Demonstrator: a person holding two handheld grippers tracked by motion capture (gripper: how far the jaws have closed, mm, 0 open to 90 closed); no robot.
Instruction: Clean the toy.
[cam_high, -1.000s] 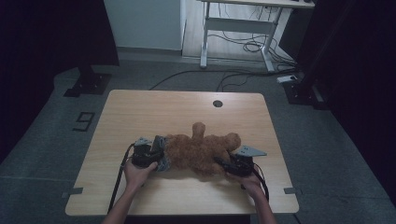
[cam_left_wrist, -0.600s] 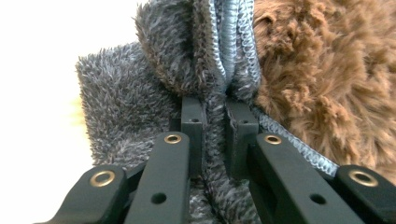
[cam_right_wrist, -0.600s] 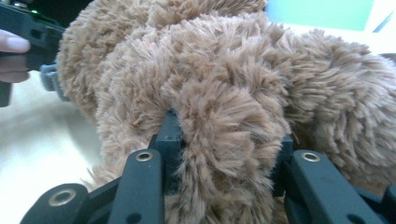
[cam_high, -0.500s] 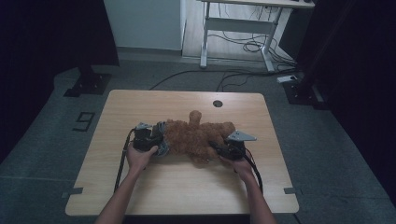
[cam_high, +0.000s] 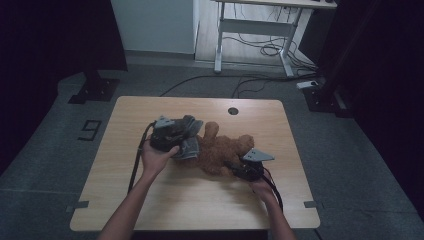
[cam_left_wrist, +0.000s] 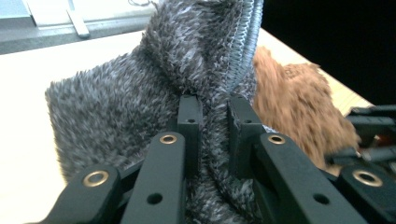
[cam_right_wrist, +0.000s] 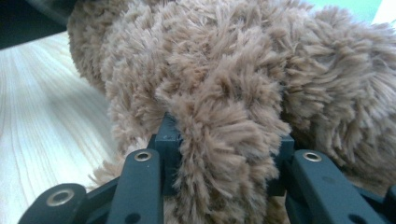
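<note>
A brown teddy bear (cam_high: 220, 150) lies on the wooden table (cam_high: 200, 200), with a grey fuzzy garment (cam_high: 190, 145) at its left end. My left gripper (cam_high: 182, 140) is lifted off the table and shut on a fold of that grey garment (cam_left_wrist: 116, 107); its jaws (cam_left_wrist: 214, 112) pinch the fabric beside a ribbed edge. The bear (cam_left_wrist: 294, 98) lies just behind. My right gripper (cam_high: 235, 169) is low at the bear's right end. In the right gripper view its jaws (cam_right_wrist: 224, 135) are shut on a furry limb of the bear (cam_right_wrist: 233, 56).
A round cable hole (cam_high: 233, 110) is near the table's far edge. Beyond the table stand a white desk frame (cam_high: 260, 30) with loose cables and a black stand base (cam_high: 95, 90). A floor marker (cam_high: 89, 130) lies at the left.
My left gripper has risen and moved toward the far side, pulling the grey garment up with it. The bear's raised limb has dropped and the bear has shifted slightly. The right gripper has stayed put.
</note>
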